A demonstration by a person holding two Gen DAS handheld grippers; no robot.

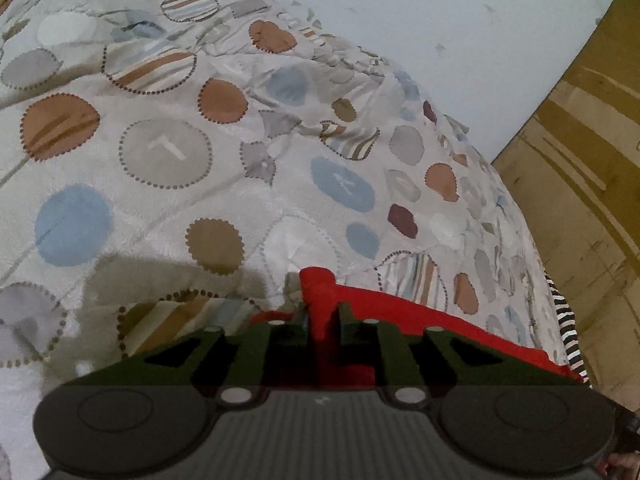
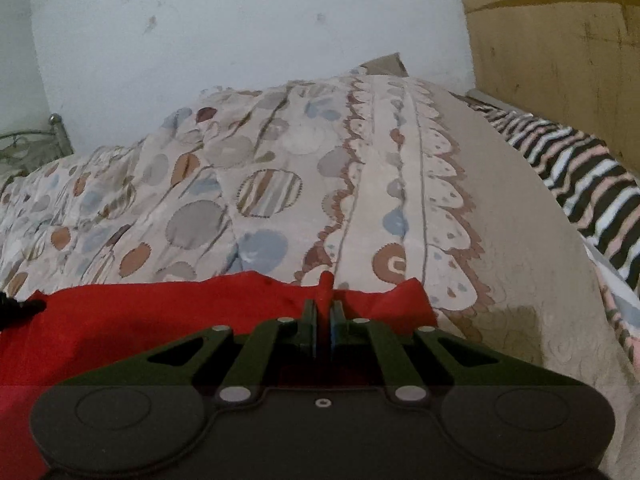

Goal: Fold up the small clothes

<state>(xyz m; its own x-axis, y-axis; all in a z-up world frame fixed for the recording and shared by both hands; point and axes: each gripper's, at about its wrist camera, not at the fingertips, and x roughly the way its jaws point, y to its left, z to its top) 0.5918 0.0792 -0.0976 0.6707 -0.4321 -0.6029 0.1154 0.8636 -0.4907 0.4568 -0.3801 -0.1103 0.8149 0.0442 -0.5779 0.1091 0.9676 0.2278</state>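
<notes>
The left gripper (image 1: 323, 316) is pinching a bunched fold of the red garment (image 1: 420, 314), its jaws pressed onto the cloth; the right gripper (image 2: 323, 314) is likewise clamping a thin ridge of the same red garment (image 2: 160, 320), which is poking up past its tips. The garment is lying across the patterned bedspread (image 1: 168, 152), stretching between the two grippers. Only the right wrist view is showing the cloth spreading broadly to the left and the bedspread's scalloped border (image 2: 440, 184); a zebra-striped fabric (image 2: 580, 184) is lying wide there, while in the left wrist view it is showing only as a sliver (image 1: 568, 328) by the wooden panel (image 1: 580, 140). The gripper bodies are hiding the garment's near part; its kind is hard to make out.
</notes>
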